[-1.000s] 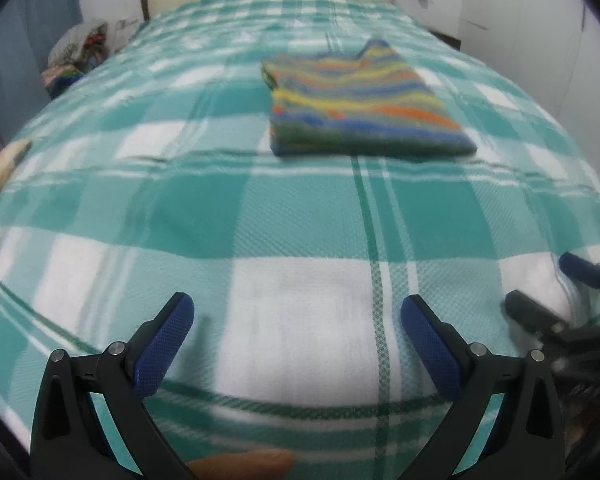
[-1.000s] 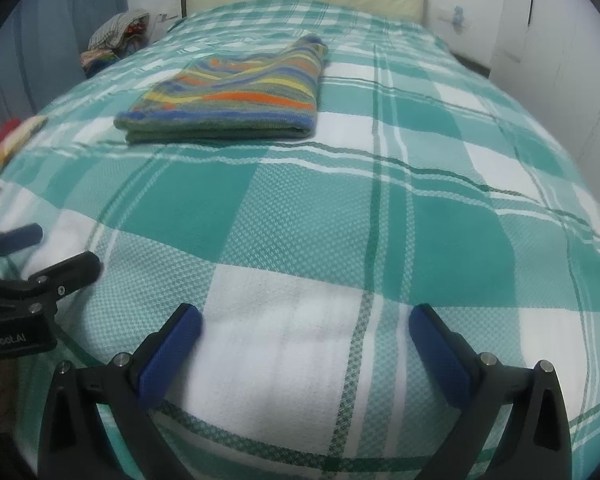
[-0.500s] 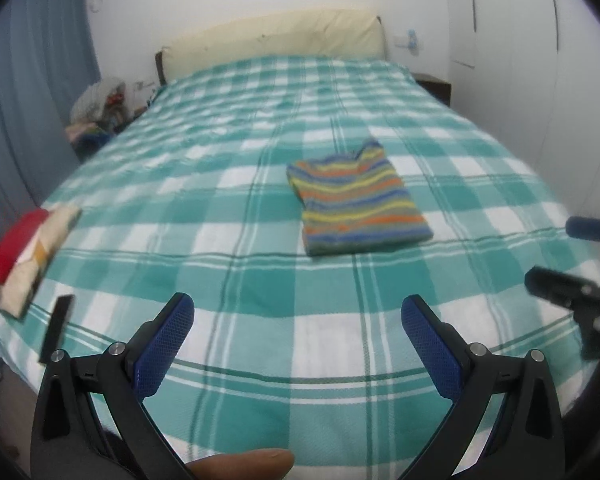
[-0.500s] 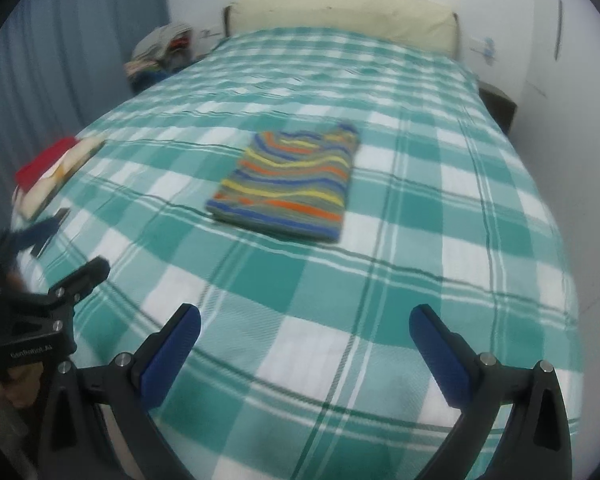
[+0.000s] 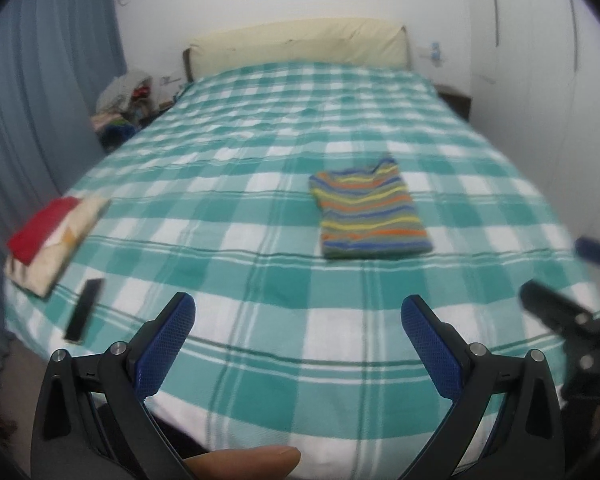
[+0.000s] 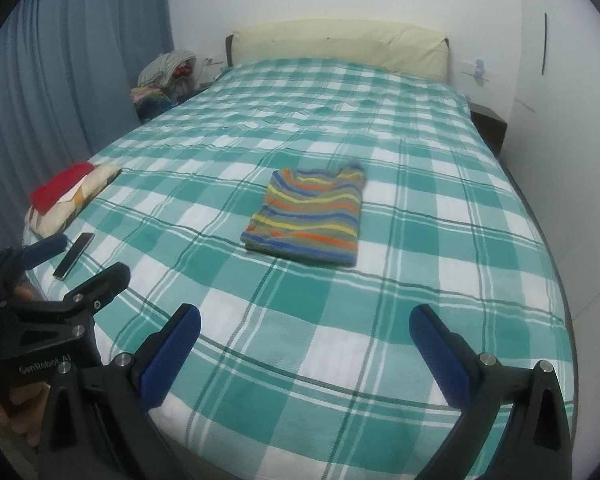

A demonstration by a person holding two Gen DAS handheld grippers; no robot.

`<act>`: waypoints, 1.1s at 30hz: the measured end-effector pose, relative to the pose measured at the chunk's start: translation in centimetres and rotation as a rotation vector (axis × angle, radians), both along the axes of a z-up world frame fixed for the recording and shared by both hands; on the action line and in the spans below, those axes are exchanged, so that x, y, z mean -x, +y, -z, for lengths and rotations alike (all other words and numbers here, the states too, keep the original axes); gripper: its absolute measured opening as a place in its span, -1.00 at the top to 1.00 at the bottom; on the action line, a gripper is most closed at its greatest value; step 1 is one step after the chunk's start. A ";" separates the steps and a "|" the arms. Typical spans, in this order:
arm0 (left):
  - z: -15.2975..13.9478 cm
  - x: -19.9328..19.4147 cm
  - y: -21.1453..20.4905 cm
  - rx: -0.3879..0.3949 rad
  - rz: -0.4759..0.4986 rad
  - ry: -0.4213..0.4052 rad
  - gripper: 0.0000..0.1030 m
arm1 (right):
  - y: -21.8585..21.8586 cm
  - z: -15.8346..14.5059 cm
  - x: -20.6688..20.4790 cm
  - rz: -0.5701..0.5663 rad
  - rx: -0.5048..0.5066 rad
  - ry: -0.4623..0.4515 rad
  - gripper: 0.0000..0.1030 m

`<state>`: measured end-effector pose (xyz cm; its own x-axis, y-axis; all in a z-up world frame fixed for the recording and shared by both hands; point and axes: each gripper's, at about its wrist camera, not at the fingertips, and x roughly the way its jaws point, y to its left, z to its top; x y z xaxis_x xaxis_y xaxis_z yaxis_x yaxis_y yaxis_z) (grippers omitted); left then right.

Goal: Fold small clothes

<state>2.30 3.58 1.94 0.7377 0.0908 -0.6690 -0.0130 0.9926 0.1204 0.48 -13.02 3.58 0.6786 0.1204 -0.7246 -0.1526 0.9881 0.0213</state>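
The left gripper (image 5: 298, 324) is held above the foot edge of the bed, its blue-padded fingers (image 5: 164, 344) spread wide w/ nothing between them. The right gripper (image 6: 305, 334) is likewise held over the foot edge, jaws wide apart and empty. Each gripper is seen from the other's camera: the right one at the right edge of the left wrist view, the left one at the left edge of the right wrist view, approx. side by side.

A folded striped shirt (image 5: 370, 216) (orange, yellow, blue, green bands) is laid flat on the teal-and-white checked bedspread (image 5: 260, 280), roughly mid-bed and a bit right of centre in the left view; in the right view the shirt (image 6: 310, 220) is seen near centre. It is well apart from both grippers and touched by neither. The folded edge faces the foot of the bed; a neck or strap corner sticks up at the far side.

Near the bed's left edge a folded pile (image 6: 70, 196) is seen, red fabric on top of a cream patterned piece. Just beside it, closer to the foot, a dark flat phone-like object (image 6: 74, 256) is laid on the bedspread. A cream headboard cushion (image 6: 340, 46) is set at the far end, a blue curtain (image 6: 60, 80) along the left, and a heap of clothes (image 6: 164, 76) in the far left corner. A fingertip (image 5: 252, 462) is visible at the bottom of the left view.
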 end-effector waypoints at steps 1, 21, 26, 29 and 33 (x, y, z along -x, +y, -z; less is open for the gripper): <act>0.0 0.0 0.0 -0.009 -0.009 0.008 -1.00 | 0.1 -0.1 0.1 0.006 0.011 -0.006 -1.00; 0.2 0.6 0.1 -0.007 -0.004 0.033 -0.99 | 0.2 -0.6 0.8 0.042 0.098 -0.013 -0.99; 0.2 0.5 0.3 0.000 -0.014 0.037 -0.99 | 0.3 -0.4 0.8 0.050 0.106 -0.011 -0.99; 0.2 0.5 0.4 0.000 -0.013 0.039 -0.99 | 0.3 -0.4 0.7 0.053 0.106 -0.009 -0.99; 0.2 0.5 0.3 -0.009 -0.011 0.037 -0.99 | 0.4 -0.3 0.6 0.047 0.102 -0.004 -0.99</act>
